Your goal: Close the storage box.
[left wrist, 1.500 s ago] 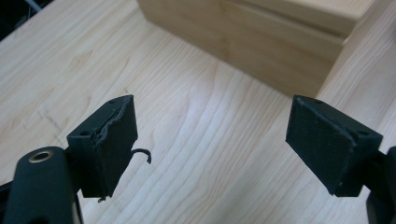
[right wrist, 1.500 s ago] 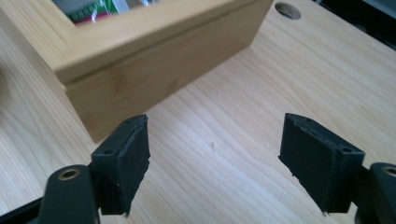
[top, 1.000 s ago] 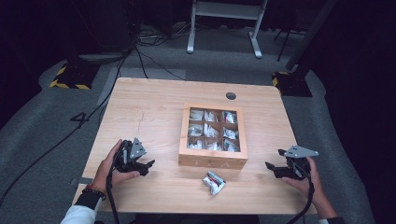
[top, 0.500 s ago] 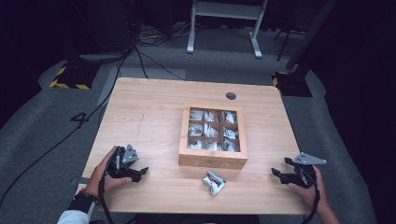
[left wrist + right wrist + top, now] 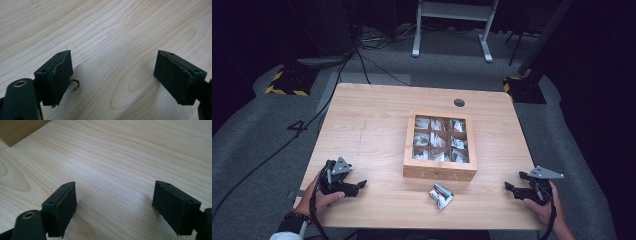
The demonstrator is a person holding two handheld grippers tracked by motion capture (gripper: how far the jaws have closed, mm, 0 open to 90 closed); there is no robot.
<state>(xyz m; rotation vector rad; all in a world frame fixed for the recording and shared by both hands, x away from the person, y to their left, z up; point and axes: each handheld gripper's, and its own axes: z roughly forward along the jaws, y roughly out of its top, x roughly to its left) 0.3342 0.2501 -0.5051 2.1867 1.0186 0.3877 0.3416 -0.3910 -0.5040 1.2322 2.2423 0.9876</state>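
Note:
A wooden box [image 5: 439, 171] with several compartments holding small silver packets stands in the middle of the table. One loose packet [image 5: 441, 195] lies just in front of the box. My left gripper [image 5: 360, 187] rests low at the near left of the table, held by a hand, jaws pointing right. In the left gripper view it [image 5: 113, 81] stands open over bare wood with nothing between its pads. My right gripper [image 5: 511, 183] sits at the near right edge, jaws pointing left toward the packet. In the right gripper view it [image 5: 113, 206] is open and empty, too.
The light wooden table [image 5: 372, 125] has a small round hole [image 5: 459, 102] at the back. A corner of the box [image 5: 20, 130] lies beyond my right jaws. Cables [image 5: 362, 55] and a white stand [image 5: 452, 15] lie on the grey floor behind.
Both hands have sunk and drawn back toward the table's near edge, the left drifting left and the right drifting right. The box and the loose packet have not moved.

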